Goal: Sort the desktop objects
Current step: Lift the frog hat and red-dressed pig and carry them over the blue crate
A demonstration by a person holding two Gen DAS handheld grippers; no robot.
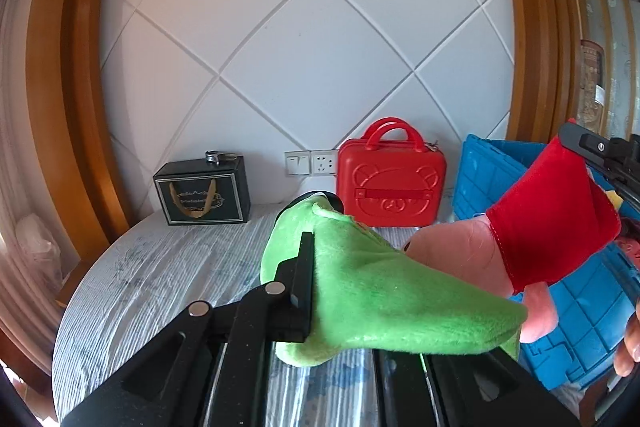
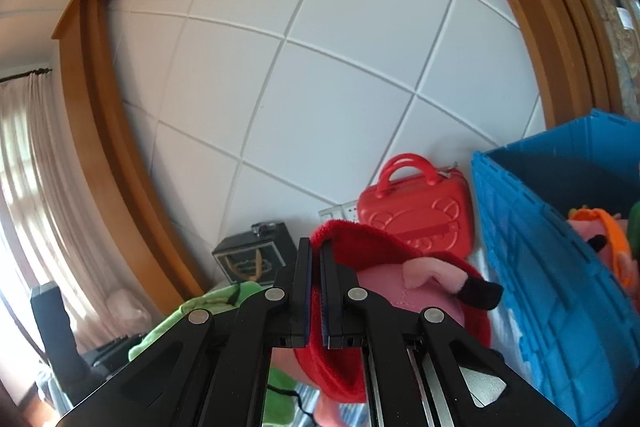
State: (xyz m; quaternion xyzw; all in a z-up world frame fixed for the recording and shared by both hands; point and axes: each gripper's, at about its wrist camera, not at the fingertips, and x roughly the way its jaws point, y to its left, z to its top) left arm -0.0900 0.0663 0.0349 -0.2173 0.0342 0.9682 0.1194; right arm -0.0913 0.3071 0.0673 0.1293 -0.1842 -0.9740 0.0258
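The left gripper's [image 1: 316, 275] right finger is hidden behind the green plush [image 1: 372, 303]. Toys inside the blue crate [image 2: 552, 267] are cut off by the frame edge. Gold lettering on the black box [image 1: 202, 191] is too small to read.

Matte black gripper [image 2: 316, 291] linkages with round silver pivot screws [image 2: 200, 317], blue-edged pads.
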